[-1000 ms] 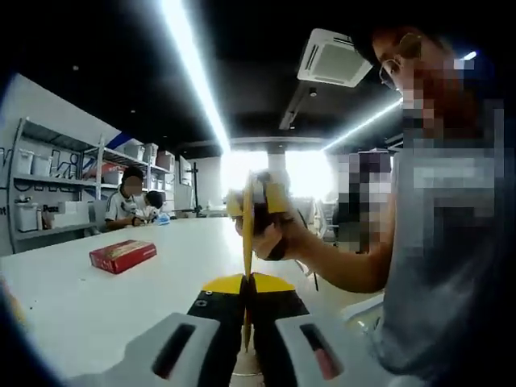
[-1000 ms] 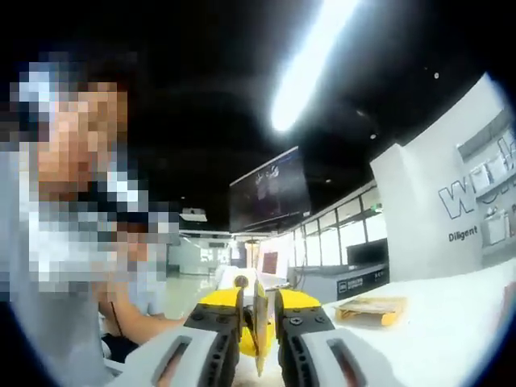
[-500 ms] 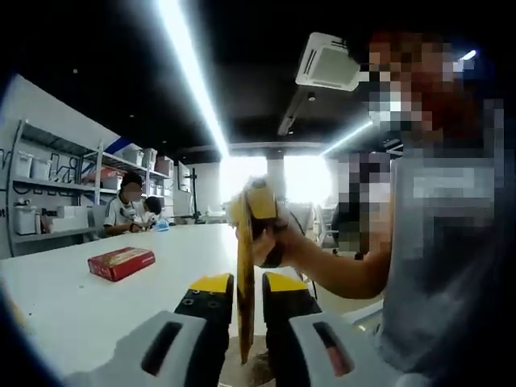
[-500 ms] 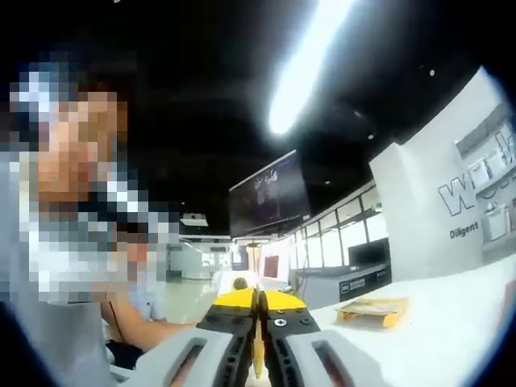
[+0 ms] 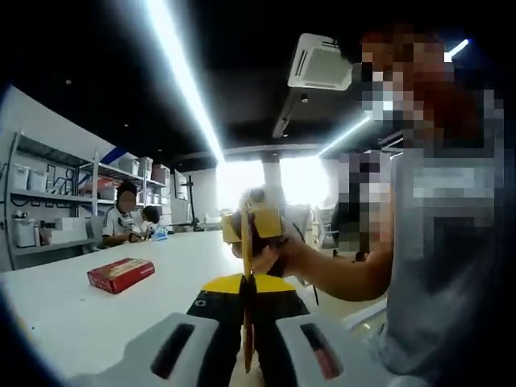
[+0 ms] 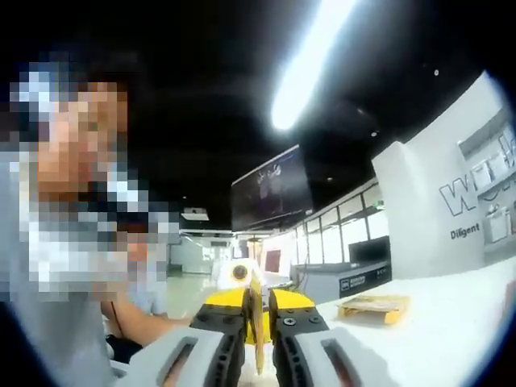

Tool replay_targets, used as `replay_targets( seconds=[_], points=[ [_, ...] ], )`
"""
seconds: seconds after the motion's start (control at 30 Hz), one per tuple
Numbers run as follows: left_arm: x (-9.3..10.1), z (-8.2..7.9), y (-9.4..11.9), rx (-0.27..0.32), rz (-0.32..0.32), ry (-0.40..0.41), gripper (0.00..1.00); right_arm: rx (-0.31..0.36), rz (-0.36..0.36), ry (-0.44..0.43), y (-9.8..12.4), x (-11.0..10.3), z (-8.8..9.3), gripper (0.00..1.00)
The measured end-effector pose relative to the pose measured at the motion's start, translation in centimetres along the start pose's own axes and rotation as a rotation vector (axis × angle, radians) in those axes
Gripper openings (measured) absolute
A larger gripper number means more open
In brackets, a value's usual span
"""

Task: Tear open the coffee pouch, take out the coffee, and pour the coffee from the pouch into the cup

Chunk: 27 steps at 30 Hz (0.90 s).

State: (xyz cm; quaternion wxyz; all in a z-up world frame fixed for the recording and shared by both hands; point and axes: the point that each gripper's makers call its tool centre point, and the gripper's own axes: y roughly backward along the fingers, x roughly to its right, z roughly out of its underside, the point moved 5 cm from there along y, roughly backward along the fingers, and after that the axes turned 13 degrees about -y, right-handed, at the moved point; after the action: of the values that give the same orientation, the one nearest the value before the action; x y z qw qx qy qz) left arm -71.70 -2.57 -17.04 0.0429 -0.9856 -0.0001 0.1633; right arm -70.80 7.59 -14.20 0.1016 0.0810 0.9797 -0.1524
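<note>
Your left gripper (image 5: 246,284) has black jaws tipped yellow on pale grey bodies, and the coffee pouch (image 5: 247,322) pinched edge-on between them is yellow. At twelve o'clock from those tips your right gripper (image 5: 252,228) shows yellow around the same yellow pouch. At nine o'clock a red box (image 5: 121,274) with a paler printed top lies on the white table (image 5: 72,314). In the right gripper view the jaws are again black and yellow, and at three o'clock a tan and yellow packet (image 6: 372,307) lies on the white tabletop. Your shirt (image 5: 451,242) is grey.
</note>
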Motion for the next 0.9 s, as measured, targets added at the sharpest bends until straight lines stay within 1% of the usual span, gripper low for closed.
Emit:
replay_targets(
  seconds=[0.1, 0.2, 0.23, 0.27, 0.3, 0.37, 0.47, 0.53, 0.57, 0.6, 0.63, 0.67, 0.77, 0.9],
  points=[
    [0.1, 0.3, -0.1, -0.005, 0.002, 0.010, 0.07, 0.009, 0.005, -0.011, 0.2, 0.2, 0.1, 0.03],
    [0.2, 0.9, 0.0, -0.005, -0.006, 0.009, 0.14, 0.015, 0.010, -0.013, 0.4, 0.3, -0.1, 0.03],
    [0.2, 1.4, 0.1, -0.026, -0.007, 0.014, 0.13, 0.022, 0.006, -0.017, 0.5, 0.2, -0.3, 0.03],
    [0.3, 1.7, 0.3, -0.032, -0.010, 0.013, 0.11, 0.024, 0.005, -0.015, 0.5, 0.2, -0.4, 0.03],
    [0.2, 1.8, 0.4, -0.024, -0.017, 0.012, 0.09, 0.019, 0.006, -0.006, 0.5, 0.2, -0.4, 0.03],
    [0.2, 1.7, 0.5, -0.015, -0.018, 0.022, 0.06, 0.018, -0.003, -0.004, 0.4, 0.0, -0.4, 0.04],
    [0.1, 1.6, 0.5, -0.021, -0.029, 0.009, 0.06, 0.026, -0.014, -0.012, 0.1, 0.0, -0.1, 0.10],
    [0.0, 1.5, 0.5, -0.016, -0.033, 0.008, 0.05, -0.003, 0.000, -0.013, -0.1, 0.3, 0.7, 0.12],
    [0.0, 1.4, 0.5, -0.011, -0.036, 0.012, 0.05, -0.022, 0.011, -0.019, -0.2, 0.6, 1.3, 0.11],
    [0.0, 1.3, 0.5, -0.009, -0.035, 0.014, 0.05, -0.030, 0.009, -0.028, -0.3, 0.7, 1.7, 0.08],
    [0.0, 1.4, 0.6, -0.017, -0.031, 0.015, 0.05, -0.020, 0.005, -0.034, -0.2, 0.7, 1.9, 0.06],
    [0.1, 1.4, 0.6, -0.016, -0.033, 0.014, 0.05, -0.009, 0.006, -0.042, -0.2, 0.7, 1.9, 0.04],
    [0.1, 1.7, 0.7, -0.015, -0.034, 0.021, 0.06, -0.008, 0.009, -0.057, -0.1, 0.9, 1.9, 0.03],
    [0.2, 1.7, 1.0, 0.003, -0.038, 0.043, 0.10, -0.014, 0.008, -0.063, -0.1, 0.9, 1.7, 0.02]
  ],
)
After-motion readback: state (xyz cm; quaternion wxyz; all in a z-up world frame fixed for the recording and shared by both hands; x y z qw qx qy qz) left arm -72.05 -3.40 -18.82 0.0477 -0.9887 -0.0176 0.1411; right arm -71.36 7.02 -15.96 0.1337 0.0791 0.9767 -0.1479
